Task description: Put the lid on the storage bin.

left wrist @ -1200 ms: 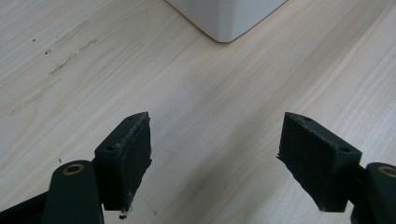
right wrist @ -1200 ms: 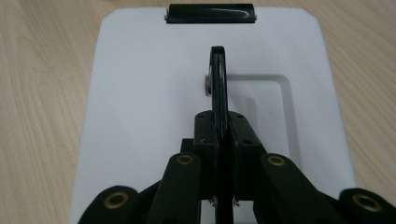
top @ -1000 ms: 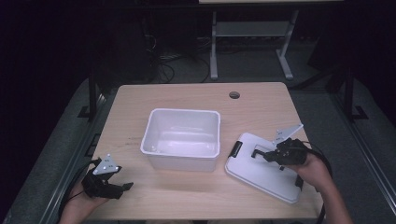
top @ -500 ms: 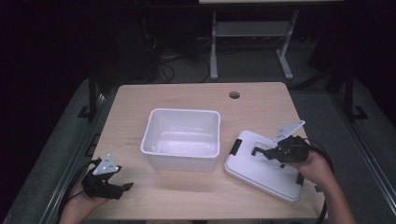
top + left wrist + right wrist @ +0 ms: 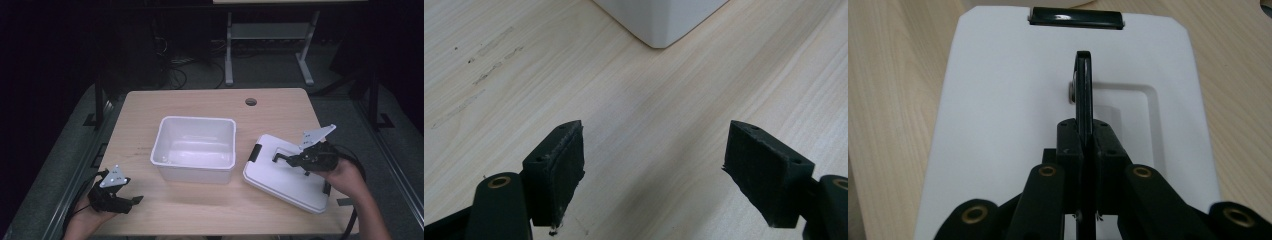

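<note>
Between the earlier frames and this one, the right gripper (image 5: 280, 159) rose slightly while clamped on the black handle (image 5: 1083, 95) of the white lid (image 5: 280, 180), and the near end of the lid appeared to come a little higher off the tabletop (image 5: 200, 102). Its fingers (image 5: 1072, 145) were fully closed, pinching the thin handle edge-on between them, as the right gripper view showed. At the far end of the lid a black latch (image 5: 1076, 17) sat at 12 o'clock in that view.

In the high view the lid lay at 3 o'clock from the white bin (image 5: 196, 148), close beside it but apart, and skewed to the bin's sides. The bin stood open and looked empty near the middle of the tabletop.

The left gripper (image 5: 131, 201) remained at 7 o'clock from the bin, well apart from it, near the front edge. Its fingers (image 5: 558, 170) stood wide apart with nothing between them; only bare wood and one corner of the bin (image 5: 659, 22) at 12 o'clock lay ahead.

Judgement: the lift of the lid had begun, so the grasp step was complete. The next phase would call for carrying the lid toward 9 o'clock, squaring it to the bin rim and lowering it. With a single pinch on a narrow handle, the lid could swing or tilt during transfer
</note>
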The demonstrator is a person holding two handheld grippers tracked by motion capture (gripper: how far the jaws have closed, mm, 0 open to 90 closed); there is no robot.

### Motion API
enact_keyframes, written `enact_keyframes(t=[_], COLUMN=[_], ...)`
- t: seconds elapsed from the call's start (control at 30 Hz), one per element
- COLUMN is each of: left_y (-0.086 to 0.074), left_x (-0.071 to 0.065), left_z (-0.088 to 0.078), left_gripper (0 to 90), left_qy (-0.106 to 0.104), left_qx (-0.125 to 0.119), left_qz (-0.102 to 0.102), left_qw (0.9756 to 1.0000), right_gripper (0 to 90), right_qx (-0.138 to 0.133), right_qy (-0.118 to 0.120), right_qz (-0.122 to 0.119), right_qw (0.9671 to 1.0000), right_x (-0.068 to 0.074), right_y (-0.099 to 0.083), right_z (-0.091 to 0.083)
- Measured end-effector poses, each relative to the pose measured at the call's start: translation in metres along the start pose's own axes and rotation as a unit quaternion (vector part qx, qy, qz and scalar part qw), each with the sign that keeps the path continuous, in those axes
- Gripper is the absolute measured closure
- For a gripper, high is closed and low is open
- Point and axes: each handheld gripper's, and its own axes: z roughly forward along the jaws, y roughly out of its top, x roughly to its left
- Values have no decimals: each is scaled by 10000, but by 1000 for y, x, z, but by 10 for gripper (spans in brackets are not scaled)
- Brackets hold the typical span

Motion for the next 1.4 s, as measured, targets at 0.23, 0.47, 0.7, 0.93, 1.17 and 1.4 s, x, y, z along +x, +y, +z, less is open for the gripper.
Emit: enact_keyframes(t=[0.23,0.47,0.7,0.93,1.17,1.4], left_y=[1,0,0,0,1,1], left_x=[0,1,1,1,0,0], left_z=[1,-1,-1,-1,-1,-1], left_gripper=[237,236,236,236,235,235], left_qy=[-14,0,-6,-4,11,4], left_qx=[6,-22,-7,-32,-32,-9], left_qz=[19,-2,7,-11,20,11], left_qw=[10000,10000,10000,10000,10000,10000], right_gripper=[838,838,838,838,838,838], right_qx=[3,3,-19,-28,-66,-101], right_qy=[-10,11,36,78,105,117], right_qz=[-81,-149,-190,-267,-350,-428], right_qw=[10000,9999,9998,9996,9993,9990], right_x=[3,4,4,5,6,8], right_y=[3,7,13,20,29,39], right_z=[-9,-15,-23,-34,-43,-52])
